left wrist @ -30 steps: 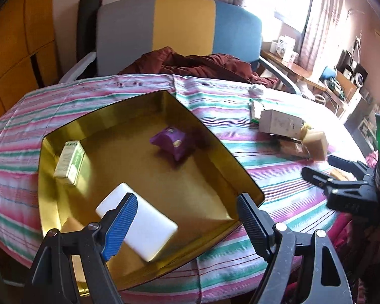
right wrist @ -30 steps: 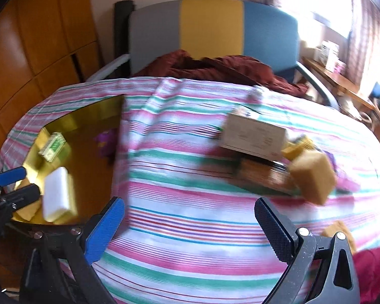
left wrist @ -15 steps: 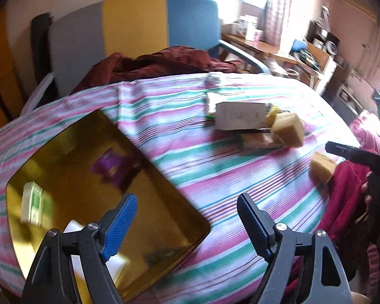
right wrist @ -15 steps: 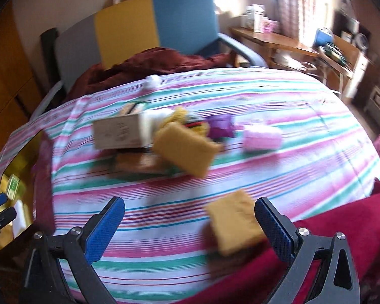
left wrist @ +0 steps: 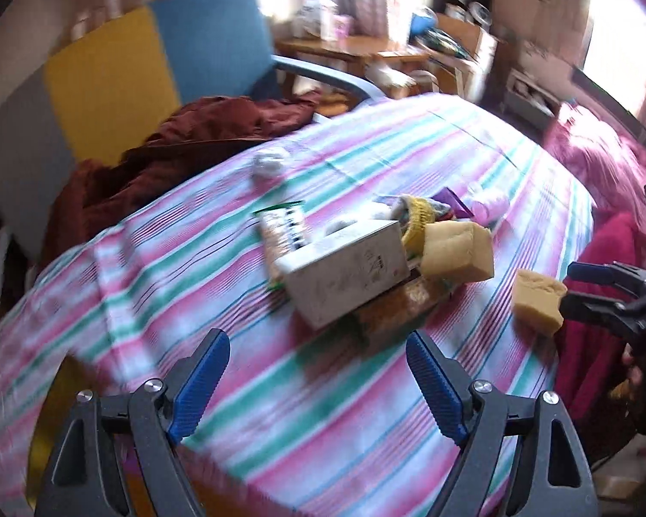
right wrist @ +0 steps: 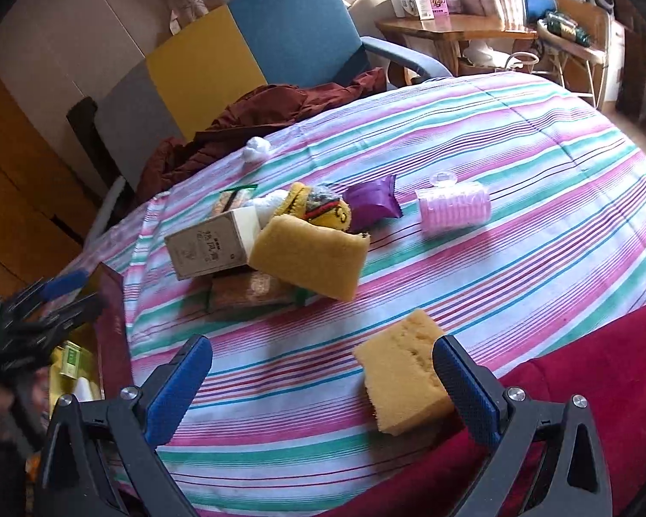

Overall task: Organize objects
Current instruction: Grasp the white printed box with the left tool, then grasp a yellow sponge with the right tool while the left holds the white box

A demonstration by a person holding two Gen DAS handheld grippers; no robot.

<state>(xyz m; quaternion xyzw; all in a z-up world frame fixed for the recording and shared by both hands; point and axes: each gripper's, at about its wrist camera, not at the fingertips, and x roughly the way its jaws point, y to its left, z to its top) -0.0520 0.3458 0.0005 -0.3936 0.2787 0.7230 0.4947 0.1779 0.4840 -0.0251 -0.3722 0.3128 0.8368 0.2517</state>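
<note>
A pile of objects lies mid-table on the striped cloth: a grey carton (left wrist: 349,271) (right wrist: 211,245), a large yellow sponge (right wrist: 310,258) (left wrist: 456,250), a brown packet (right wrist: 250,295), a purple pouch (right wrist: 372,202) and a pink roll (right wrist: 454,207). A smaller sponge (right wrist: 402,387) (left wrist: 538,299) lies at the near table edge. My right gripper (right wrist: 323,387) is open and empty, the small sponge just inside its right finger. My left gripper (left wrist: 318,383) is open and empty, short of the carton. The gold tray (right wrist: 71,366) with a green box shows at the far left.
A grey, yellow and blue chair (right wrist: 237,56) with a maroon cloth (right wrist: 258,120) stands behind the table. A white ball (right wrist: 256,148) lies near the far edge. A red cloth (right wrist: 603,379) covers the near right edge. A wooden side table (right wrist: 452,26) stands at the back right.
Both grippers have swung right, away from the gold tray and toward the pile. The small sponge now sits between the right gripper's fingers. Both stayed open.
</note>
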